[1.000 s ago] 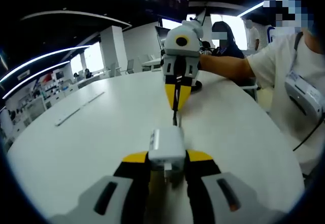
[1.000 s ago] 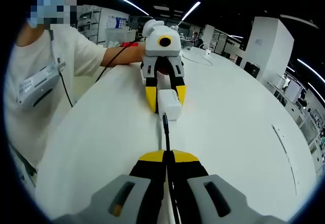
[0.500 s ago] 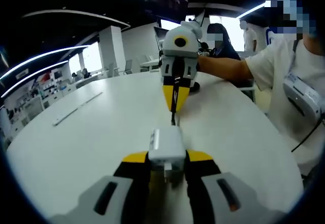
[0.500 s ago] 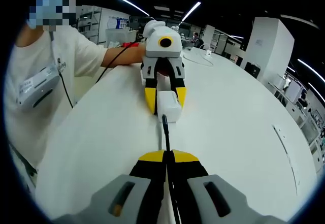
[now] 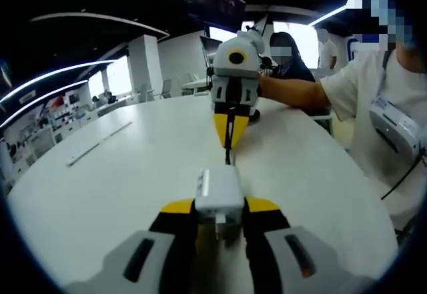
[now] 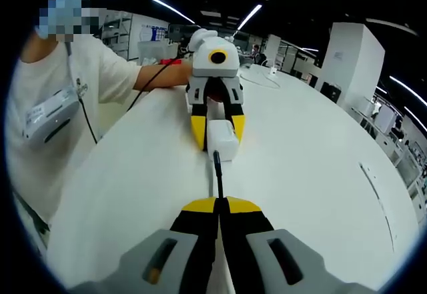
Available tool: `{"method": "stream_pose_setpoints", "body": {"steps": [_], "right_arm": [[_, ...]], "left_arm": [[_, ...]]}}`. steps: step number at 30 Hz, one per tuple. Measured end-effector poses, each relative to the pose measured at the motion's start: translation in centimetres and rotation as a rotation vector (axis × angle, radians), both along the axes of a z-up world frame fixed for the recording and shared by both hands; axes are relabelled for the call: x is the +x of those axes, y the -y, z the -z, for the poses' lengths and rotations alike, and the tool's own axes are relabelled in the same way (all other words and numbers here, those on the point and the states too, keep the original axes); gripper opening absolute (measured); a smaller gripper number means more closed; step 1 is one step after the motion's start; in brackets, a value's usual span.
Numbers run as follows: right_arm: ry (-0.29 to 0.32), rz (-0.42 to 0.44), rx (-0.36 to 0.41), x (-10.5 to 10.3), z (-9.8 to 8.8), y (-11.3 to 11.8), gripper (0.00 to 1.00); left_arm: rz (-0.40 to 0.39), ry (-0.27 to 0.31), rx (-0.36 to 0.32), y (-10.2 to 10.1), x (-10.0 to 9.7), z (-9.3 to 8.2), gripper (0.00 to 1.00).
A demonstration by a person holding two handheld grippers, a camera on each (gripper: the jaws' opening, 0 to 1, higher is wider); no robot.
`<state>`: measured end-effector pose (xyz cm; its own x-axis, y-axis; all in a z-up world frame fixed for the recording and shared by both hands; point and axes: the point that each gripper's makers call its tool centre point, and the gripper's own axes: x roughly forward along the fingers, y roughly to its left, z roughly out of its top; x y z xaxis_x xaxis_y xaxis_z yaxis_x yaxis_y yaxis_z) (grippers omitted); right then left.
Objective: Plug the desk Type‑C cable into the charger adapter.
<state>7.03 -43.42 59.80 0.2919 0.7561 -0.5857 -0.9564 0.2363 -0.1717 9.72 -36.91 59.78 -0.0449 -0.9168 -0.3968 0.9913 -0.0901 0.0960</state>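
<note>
Left gripper (image 5: 219,215) pinches the adapter (image 5: 217,192), right gripper (image 6: 218,205) the cable (image 6: 217,169); plug needs squaring to the port, then a straight push.

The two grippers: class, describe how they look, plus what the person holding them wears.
Both match. The left gripper and right gripper have grey bases with dark slots and black jaws tipped yellow. Seen from opposite, each has a white body. The person wears a white short-sleeved shirt, with a black cable running along one arm.
</note>
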Motion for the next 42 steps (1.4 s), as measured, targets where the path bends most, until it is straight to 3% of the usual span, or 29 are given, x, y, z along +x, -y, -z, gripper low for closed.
{"method": "stream_pose_setpoints", "body": {"steps": [16, 42], "right_arm": [[0.002, 0.013, 0.05, -0.25, 0.01, 0.01, 0.03], [-0.001, 0.025, 0.067, -0.41, 0.18, -0.18, 0.03]], "left_arm": [[0.025, 0.001, -0.007, -0.05, -0.28, -0.03, 0.26], [0.032, -0.014, -0.013, 0.11, -0.35, 0.02, 0.26]]}}
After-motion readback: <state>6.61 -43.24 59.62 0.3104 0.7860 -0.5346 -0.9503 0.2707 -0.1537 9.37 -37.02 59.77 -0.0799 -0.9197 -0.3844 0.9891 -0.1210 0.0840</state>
